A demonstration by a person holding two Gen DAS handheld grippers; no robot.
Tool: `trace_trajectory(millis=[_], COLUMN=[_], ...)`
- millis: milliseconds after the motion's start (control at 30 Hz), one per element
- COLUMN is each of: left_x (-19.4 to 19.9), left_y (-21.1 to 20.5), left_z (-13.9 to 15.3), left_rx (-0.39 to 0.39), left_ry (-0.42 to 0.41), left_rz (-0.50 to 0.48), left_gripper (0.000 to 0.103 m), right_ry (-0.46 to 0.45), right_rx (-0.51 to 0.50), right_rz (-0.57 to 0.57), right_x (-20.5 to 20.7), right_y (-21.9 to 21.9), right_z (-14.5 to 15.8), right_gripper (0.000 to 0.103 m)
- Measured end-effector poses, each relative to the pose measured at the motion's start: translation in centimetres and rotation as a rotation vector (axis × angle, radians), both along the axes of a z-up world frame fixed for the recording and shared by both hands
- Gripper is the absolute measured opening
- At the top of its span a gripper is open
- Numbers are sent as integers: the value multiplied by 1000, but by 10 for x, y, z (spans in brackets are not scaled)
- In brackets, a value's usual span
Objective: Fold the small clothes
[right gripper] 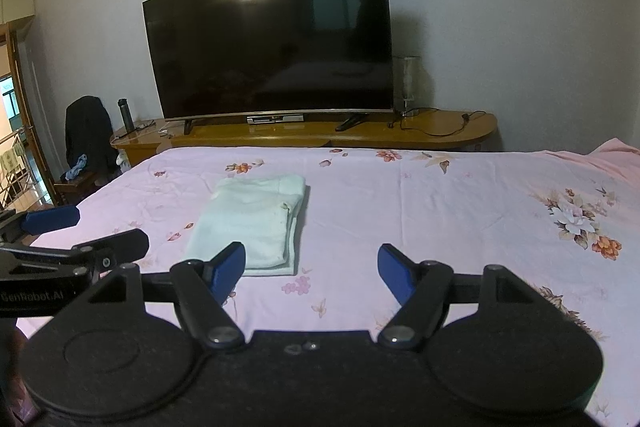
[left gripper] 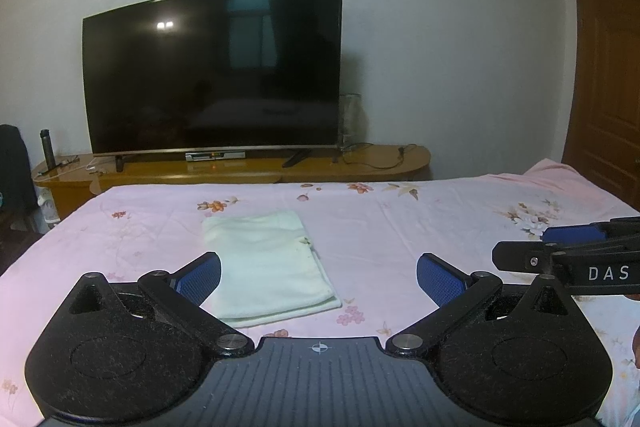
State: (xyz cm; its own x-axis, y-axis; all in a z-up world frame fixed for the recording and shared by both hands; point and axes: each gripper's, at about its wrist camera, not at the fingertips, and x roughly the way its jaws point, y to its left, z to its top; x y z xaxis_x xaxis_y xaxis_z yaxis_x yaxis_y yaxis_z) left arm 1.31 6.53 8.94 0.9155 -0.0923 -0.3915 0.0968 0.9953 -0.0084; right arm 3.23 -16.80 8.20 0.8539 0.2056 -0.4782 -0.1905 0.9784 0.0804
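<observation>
Both grippers, left (left gripper: 319,277) and right (right gripper: 311,269), released and empty above bed (left gripper: 440,223); folded cloth (left gripper: 268,267) flat ahead.

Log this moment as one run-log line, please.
left tool: open, empty | right tool: open, empty | pale green cloth: folded, flat on floral bedsheet, untouched | both tools apart from cloth

folded cloth (left gripper: 269,267) on bed (left gripper: 420,227) | left tongs (left gripper: 319,277) near it, right tongs (right gripper: 312,269) to its right | TV (left gripper: 212,71) on surface (left gripper: 360,159) behind bed (bottle (left gripper: 47,146) at surface's left end)
</observation>
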Motion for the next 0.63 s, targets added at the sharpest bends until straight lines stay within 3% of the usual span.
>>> trace_trajectory(millis=[633], left_x=[2], left_y=[-7], left_z=[0], left_rx=[22], left_ry=[-14], left_rz=[-24], left_gripper=[103], right_ry=[-4], right_rx=[0], right_rz=[0], right_x=[2], right_y=[-2], right_z=[0], right_gripper=[73])
